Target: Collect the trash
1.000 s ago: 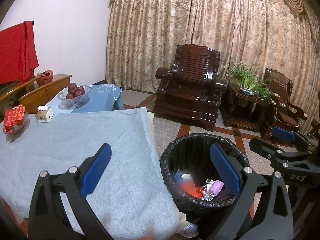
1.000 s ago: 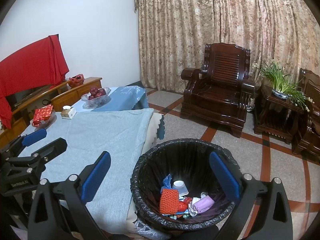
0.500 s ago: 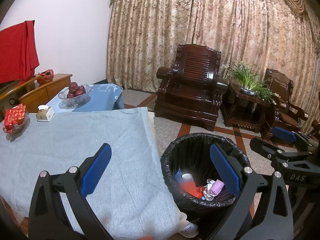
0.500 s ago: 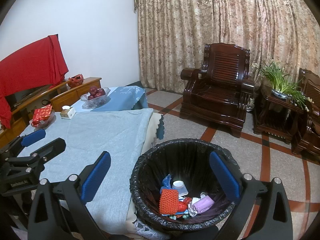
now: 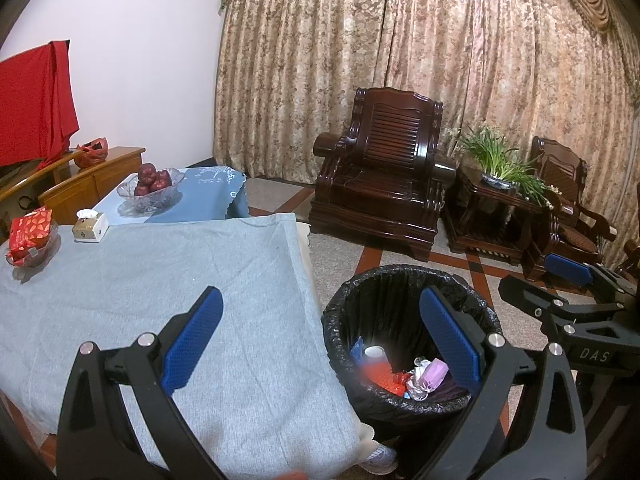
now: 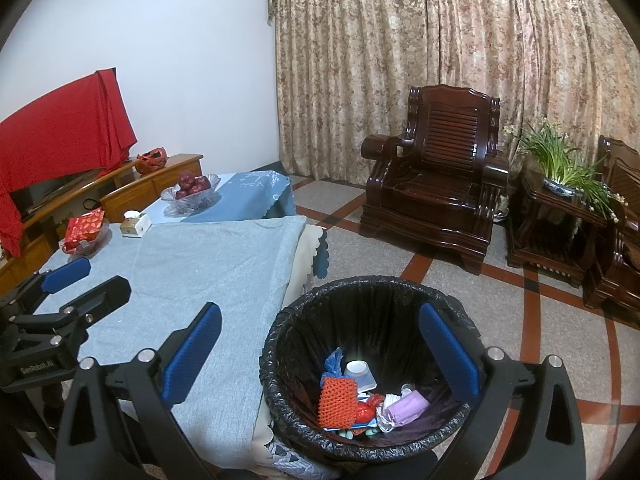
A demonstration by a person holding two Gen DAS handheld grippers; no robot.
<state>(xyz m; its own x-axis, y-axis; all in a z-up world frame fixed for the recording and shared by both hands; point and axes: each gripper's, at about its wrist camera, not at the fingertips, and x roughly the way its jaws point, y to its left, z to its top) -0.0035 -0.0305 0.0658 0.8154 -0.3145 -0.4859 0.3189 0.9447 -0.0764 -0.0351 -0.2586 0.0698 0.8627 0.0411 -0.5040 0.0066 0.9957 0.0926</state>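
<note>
Black-lined trash bin (image 6: pixel 372 364), seen between the wide-spread fingers of the empty right gripper (image 6: pixel 320 352), is filled with an orange net (image 6: pixel 337 402), a cup (image 6: pixel 358 369) and wrappers (image 6: pixel 406 406). The left gripper (image 5: pixel 320 350) is likewise held wide and empty beside it.

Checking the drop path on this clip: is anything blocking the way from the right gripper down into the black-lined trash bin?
Nothing visible does. The right gripper is open and empty above the trash bin, whose mouth is uncovered. Inside lie only trash already dropped: an orange mesh piece, a white cup and a purple wrapper.

Home living room: carved armchair (image 6: pixel 436 192), floral curtains (image 6: pixel 440 52).
</note>
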